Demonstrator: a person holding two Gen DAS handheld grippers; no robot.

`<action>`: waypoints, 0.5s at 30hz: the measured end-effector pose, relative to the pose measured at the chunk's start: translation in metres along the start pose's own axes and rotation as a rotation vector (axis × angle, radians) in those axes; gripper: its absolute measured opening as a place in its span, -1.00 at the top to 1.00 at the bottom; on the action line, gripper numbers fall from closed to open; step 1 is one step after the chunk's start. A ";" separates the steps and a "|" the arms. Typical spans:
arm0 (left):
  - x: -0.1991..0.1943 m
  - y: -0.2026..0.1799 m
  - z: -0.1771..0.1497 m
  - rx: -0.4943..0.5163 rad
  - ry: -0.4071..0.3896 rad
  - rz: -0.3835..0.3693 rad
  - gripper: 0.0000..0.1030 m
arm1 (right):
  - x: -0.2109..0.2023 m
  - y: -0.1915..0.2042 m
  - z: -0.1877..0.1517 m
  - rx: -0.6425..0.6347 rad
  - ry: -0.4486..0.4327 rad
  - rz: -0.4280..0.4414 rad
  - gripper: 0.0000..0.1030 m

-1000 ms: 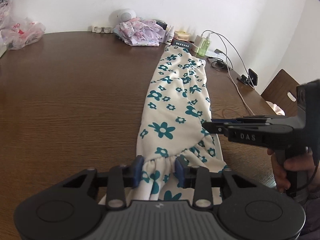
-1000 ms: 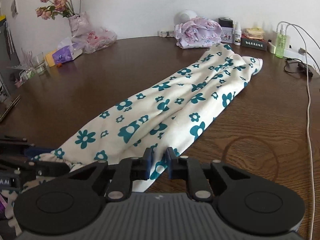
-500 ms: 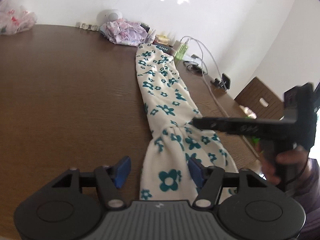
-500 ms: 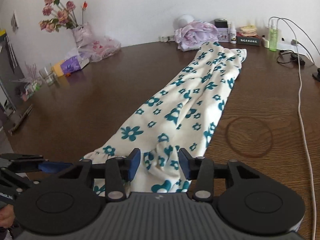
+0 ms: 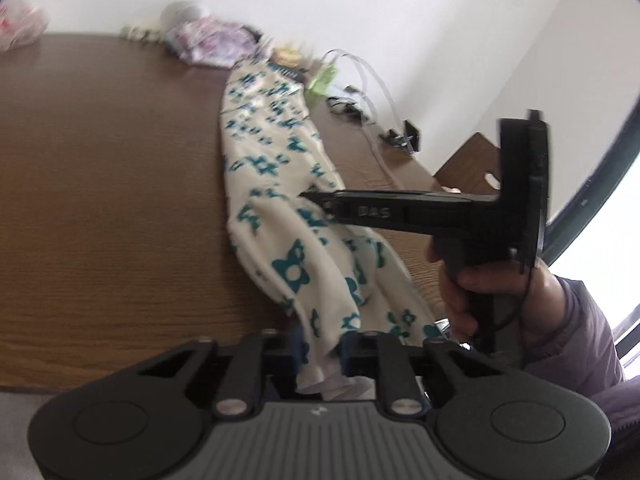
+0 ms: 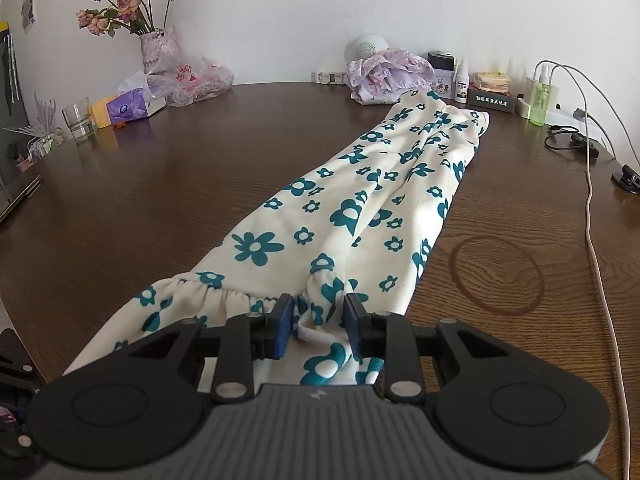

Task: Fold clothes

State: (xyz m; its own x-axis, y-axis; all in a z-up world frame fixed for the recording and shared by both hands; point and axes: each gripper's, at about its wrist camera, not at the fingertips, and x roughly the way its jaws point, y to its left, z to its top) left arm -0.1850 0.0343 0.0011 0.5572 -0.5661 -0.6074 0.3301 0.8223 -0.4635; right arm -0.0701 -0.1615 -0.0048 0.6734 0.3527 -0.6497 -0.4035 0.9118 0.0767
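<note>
Cream trousers with teal flowers (image 6: 360, 208) lie lengthwise on the brown table (image 6: 160, 184), legs folded together and pointing to the far wall; they also show in the left wrist view (image 5: 276, 168). My left gripper (image 5: 320, 350) is at the waistband end near the table's front edge, jaws close on a hanging fold of the cloth. My right gripper (image 6: 314, 322) is partly open around the gathered waistband, cloth bunched between its blue pads (image 6: 283, 322). The right gripper also shows from the side in the left wrist view (image 5: 320, 200), over the trousers.
A lilac garment pile (image 6: 384, 76), bottles and boxes (image 6: 492, 92) stand at the far edge. A white cable (image 6: 596, 216) runs down the right side. A vase with flowers (image 6: 156, 48), plastic bags, tissues and a glass (image 6: 78, 118) stand far left. A chair (image 5: 472, 164) is right.
The left gripper went from shut on the waistband to wide open, then closed on the cloth lower at the table edge. The right gripper opened from shut and now straddles the waistband.
</note>
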 end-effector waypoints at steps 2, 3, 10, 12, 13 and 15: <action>-0.006 -0.003 0.000 0.029 -0.016 -0.013 0.82 | 0.000 -0.001 0.000 0.003 -0.002 0.004 0.48; -0.011 -0.006 0.000 0.053 -0.027 -0.038 0.82 | 0.000 -0.002 0.000 0.004 -0.005 0.006 0.48; -0.023 -0.026 -0.009 0.274 -0.034 -0.074 -0.02 | -0.016 -0.024 0.002 0.085 -0.006 0.100 0.40; -0.024 -0.026 -0.010 0.326 -0.042 -0.077 -0.16 | -0.044 -0.035 -0.003 0.063 -0.079 0.157 0.25; -0.022 -0.027 -0.011 0.365 -0.037 -0.058 -0.22 | -0.058 -0.039 -0.007 0.040 -0.121 0.183 0.17; -0.016 -0.031 -0.011 0.453 -0.014 -0.001 -0.22 | -0.089 -0.039 -0.022 -0.095 -0.181 0.269 0.07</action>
State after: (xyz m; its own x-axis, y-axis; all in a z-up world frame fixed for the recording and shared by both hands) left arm -0.2128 0.0172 0.0180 0.5662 -0.5689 -0.5965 0.6291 0.7658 -0.1333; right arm -0.1276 -0.2331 0.0331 0.6307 0.6173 -0.4703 -0.6316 0.7605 0.1511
